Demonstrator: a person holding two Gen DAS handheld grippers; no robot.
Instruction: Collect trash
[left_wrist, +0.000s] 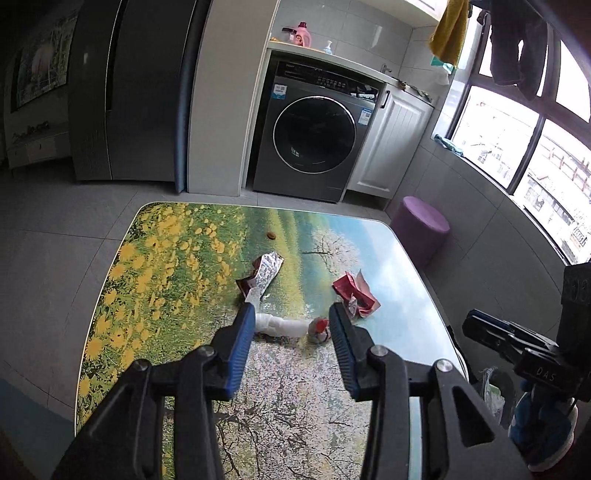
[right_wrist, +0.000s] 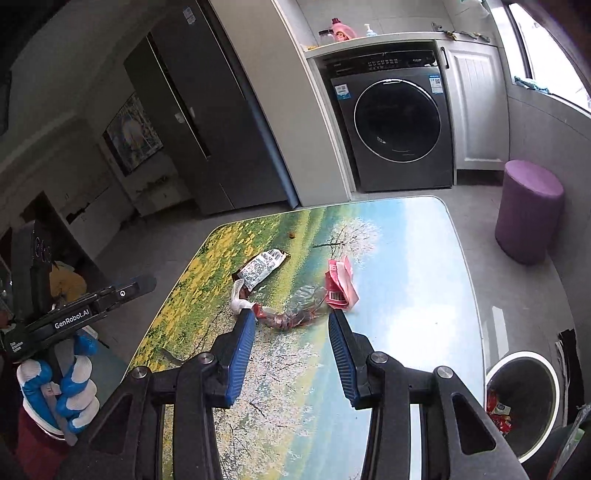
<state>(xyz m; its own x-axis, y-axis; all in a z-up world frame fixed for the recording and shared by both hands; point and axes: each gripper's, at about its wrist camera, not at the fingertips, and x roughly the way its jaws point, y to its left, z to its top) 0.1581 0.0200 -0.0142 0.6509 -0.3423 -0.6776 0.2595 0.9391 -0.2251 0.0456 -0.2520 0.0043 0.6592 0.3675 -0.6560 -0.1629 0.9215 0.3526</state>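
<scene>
both hand-held grippers hung above the near end of the tabletop (left_wrist: 155, 266), jaws apart and holding nothing: the left hand-held gripper (left_wrist: 291, 314) and the right hand-held gripper (right_wrist: 291, 315). the trash lay mid-table beyond them: a silver printed wrapper (right_wrist: 264, 267), a red packet (right_wrist: 338, 282) and a crumpled clear wrapper (right_wrist: 291, 312). a bin (right_wrist: 522, 402) holding red scraps stood on the floor beside the table's right edge.

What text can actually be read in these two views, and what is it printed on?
"GenRobot.AI": side of the left gripper, right wrist view.
"DAS": body of the right gripper, left wrist view.
Too small or blurred: black-and-white wrapper, red wrapper barcode, washing machine stickers and panel.
</scene>
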